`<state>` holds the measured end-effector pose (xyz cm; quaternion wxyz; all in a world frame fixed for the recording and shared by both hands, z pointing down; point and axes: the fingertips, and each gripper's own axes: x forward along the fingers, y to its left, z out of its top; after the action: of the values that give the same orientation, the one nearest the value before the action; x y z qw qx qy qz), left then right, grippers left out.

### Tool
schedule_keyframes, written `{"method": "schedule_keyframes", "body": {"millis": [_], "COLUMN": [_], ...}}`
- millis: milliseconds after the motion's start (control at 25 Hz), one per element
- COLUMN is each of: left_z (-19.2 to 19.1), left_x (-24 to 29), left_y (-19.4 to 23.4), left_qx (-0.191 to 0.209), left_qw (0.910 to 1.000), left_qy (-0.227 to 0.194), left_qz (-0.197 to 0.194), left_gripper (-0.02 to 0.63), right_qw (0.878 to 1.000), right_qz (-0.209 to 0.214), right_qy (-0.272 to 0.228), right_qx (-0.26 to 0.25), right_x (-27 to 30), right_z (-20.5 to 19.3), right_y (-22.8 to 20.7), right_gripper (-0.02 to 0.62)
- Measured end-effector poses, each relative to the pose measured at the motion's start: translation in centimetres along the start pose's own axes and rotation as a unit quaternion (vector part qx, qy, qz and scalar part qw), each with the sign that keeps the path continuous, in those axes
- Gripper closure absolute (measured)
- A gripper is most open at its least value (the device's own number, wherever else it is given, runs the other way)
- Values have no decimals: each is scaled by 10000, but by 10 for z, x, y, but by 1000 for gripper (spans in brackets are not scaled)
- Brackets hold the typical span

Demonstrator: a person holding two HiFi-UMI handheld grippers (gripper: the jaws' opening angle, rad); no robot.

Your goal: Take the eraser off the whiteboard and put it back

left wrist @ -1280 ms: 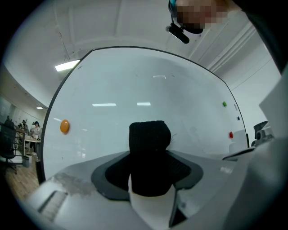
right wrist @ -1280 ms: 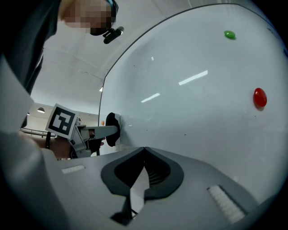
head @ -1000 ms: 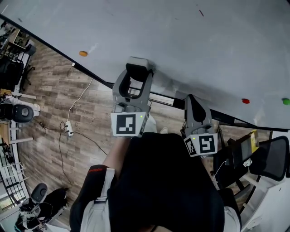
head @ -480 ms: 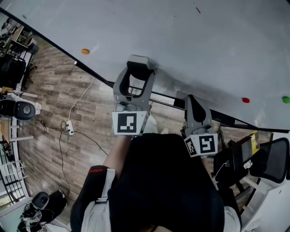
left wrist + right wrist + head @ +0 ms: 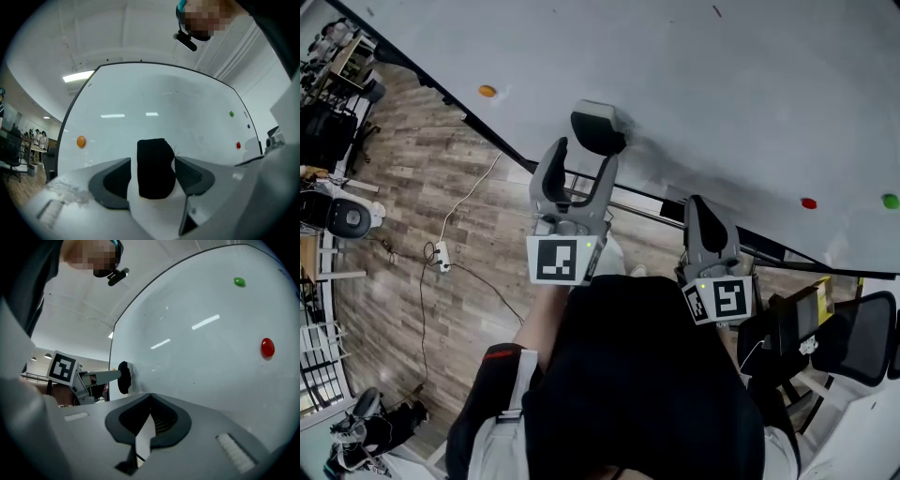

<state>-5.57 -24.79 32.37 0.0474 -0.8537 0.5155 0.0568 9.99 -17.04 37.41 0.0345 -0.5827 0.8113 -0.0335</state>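
Grey left claw (image 5: 583, 155) stands spread, and the eraser (image 5: 598, 128) sits just past its tips, in line with the gap. In the left gripper view the eraser fills most of that gap. There is a clear slit of white on its left side, but on its right side I cannot tell whether the jaw touches it. The eraser clings to the whiteboard (image 5: 722, 103) near the lower edge. In the head view it shows a pale grey back with a black body beneath. In the left gripper view it is only a dark upright block with rounded corners, a few loose fibres at one edge and no other detail. Its wiping face is turned to the board and hidden.

The right claw (image 5: 149, 416) is pressed together with nothing in it, held lower and to the right, short of the board. The person's dark top (image 5: 637, 375) covers both wrists.

On the board are an orange magnet (image 5: 487, 91) far left, a red magnet (image 5: 808, 202) and a green magnet (image 5: 890, 200) at the right. The green one is cut by the frame edge. Below the board lies a wood floor (image 5: 403, 187).
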Motion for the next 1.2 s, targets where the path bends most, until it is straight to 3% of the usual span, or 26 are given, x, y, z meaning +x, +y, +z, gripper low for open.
{"method": "schedule_keyframes", "body": {"millis": [240,480,720,1200], "left_z": [5,-1,-13,-45], "left_x": [-24,-52,-79,-117], "left_y": [-10,-25,-37,-56], "left_qx": [208,336,318,48], "left_qw": [9998,9994,9993,9983], "left_qy": [-42,7,185,530], "left_qz": [-37,-99,-113,-250], "left_gripper": [338,504,582,603], "right_qw": [9999,9997,9991,9977], "right_qz": [130,262,407,664], "right_qy": [-10,17,91,153], "right_qx": [-36,-32,-13,-58], "right_x": [-9,-20,-30,-39], "right_z": [1,-2,-9,-16], "right_y": [10,19,29,49], "right_gripper": [594,594,594,594]}}
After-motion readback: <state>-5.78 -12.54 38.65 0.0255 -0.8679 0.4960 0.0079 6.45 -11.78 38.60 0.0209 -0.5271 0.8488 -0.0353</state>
